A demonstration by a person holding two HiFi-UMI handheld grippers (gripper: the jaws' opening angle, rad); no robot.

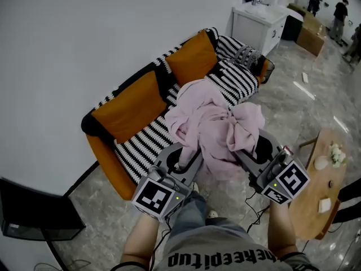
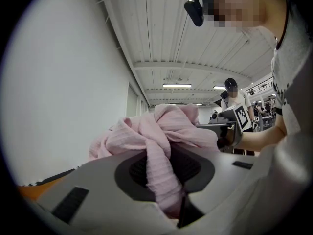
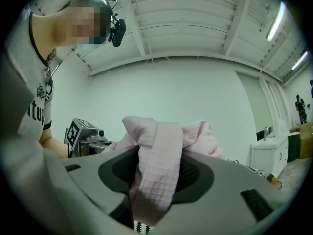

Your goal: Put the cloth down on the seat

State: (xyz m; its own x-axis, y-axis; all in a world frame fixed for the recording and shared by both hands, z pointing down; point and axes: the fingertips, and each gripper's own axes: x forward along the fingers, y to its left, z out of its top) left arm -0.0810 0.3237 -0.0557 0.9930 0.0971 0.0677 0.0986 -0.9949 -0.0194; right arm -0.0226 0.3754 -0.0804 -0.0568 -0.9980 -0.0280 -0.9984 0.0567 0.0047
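A crumpled pink cloth (image 1: 214,123) hangs in the air between my two grippers, above the front edge of a sofa. The sofa has a black-and-white striped seat (image 1: 144,145) and orange back cushions (image 1: 132,103). My left gripper (image 1: 189,151) is shut on the cloth's left part. In the left gripper view a fold of the cloth (image 2: 159,165) runs down between the jaws. My right gripper (image 1: 248,148) is shut on the right part, and a waffle-textured fold (image 3: 159,170) is pinched between its jaws. The cloth hides the fingertips of both grippers.
A white cabinet (image 1: 259,24) stands past the sofa's right end. A wooden side table (image 1: 321,179) with small items on it stands at my right. A dark box (image 1: 34,208) sits on the floor at lower left. People (image 1: 341,16) stand far back on the marble floor.
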